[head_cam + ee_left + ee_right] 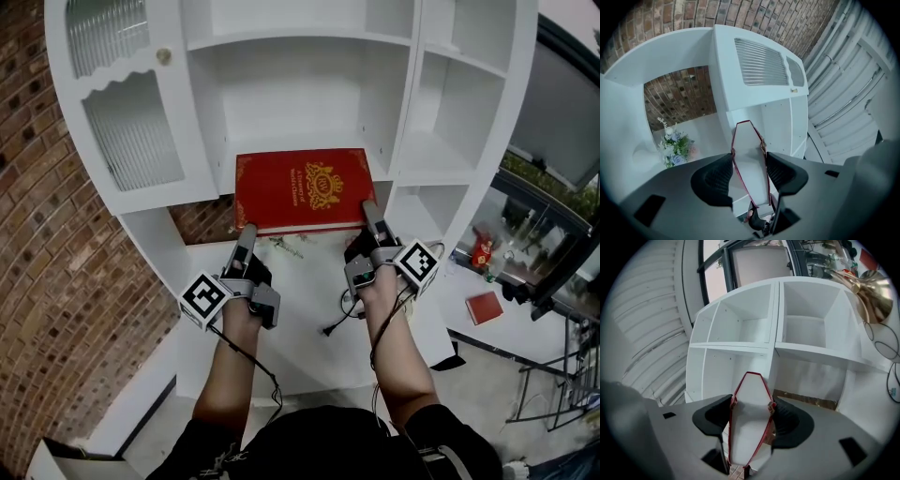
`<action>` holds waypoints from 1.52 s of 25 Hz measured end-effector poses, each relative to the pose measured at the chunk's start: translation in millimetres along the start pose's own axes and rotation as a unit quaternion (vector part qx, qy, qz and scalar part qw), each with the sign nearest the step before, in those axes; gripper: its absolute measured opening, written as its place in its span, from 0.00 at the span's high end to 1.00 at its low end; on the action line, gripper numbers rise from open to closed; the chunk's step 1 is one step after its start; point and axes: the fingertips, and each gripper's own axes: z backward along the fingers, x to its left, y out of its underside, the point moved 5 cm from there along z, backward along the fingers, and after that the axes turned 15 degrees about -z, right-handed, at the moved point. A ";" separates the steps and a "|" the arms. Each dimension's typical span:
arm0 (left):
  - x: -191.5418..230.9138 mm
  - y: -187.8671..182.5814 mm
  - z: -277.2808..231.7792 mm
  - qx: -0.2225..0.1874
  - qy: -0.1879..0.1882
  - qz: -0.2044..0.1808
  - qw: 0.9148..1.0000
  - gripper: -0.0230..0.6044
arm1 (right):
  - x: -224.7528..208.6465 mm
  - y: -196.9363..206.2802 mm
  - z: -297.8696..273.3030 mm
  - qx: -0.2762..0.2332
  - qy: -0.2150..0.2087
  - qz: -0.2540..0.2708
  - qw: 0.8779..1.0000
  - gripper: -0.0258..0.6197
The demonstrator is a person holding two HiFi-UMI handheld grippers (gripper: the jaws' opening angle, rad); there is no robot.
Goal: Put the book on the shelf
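**Clerk:** First entry?

**Checker:** One book (302, 190), large. Red cover with a gold crest and gold border, lying flat with the cover up. It is at the mouth of the middle compartment of the white shelf unit (309, 94), its far edge reaching in over the compartment's board. I cannot tell whether it rests on that board or hangs just above it.

**Clerk:** Held by?

**Checker:** Two holders. The left tongs (247, 230) are clamped on the near left corner. In the left gripper view the page block stands between the two pads (715, 178), which press on the covers. The right tongs (371, 211) are clamped on the near right corner, and the right gripper view shows the same grip. Each carries a marker cube, one at the left (206, 300) and one at the right (419, 261). A cable (342, 319) hangs below the right one.

**Clerk:** Fittings of the unit?

**Checker:** One cabinet door (131, 141) with ribbed glass and a gold knob, just left of the middle compartment. Open white compartments stand to the right.

**Clerk:** Surroundings?

**Checker:** A brick wall (47, 234) to the left of the unit and behind it. One bunch of white and blue flowers (675, 147) on the white ledge, near the brick. One small red book (485, 307) lies flat on a white desk (459, 319) at the lower right, well apart from the unit.
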 end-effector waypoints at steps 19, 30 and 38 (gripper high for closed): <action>4.9 -41.9 -52.0 0.040 -0.099 -0.407 0.907 0.51 | 30.3 -18.2 -62.6 -0.074 0.061 0.337 0.937 0.55; -15.4 -49.4 -71.9 0.042 -0.103 -0.581 0.806 0.65 | 51.4 2.7 -78.0 -0.096 0.062 0.566 0.817 0.72; -13.2 -52.7 -86.6 0.045 -0.102 -0.592 0.798 0.67 | 53.7 -3.2 -97.1 -0.081 0.076 0.579 0.808 0.72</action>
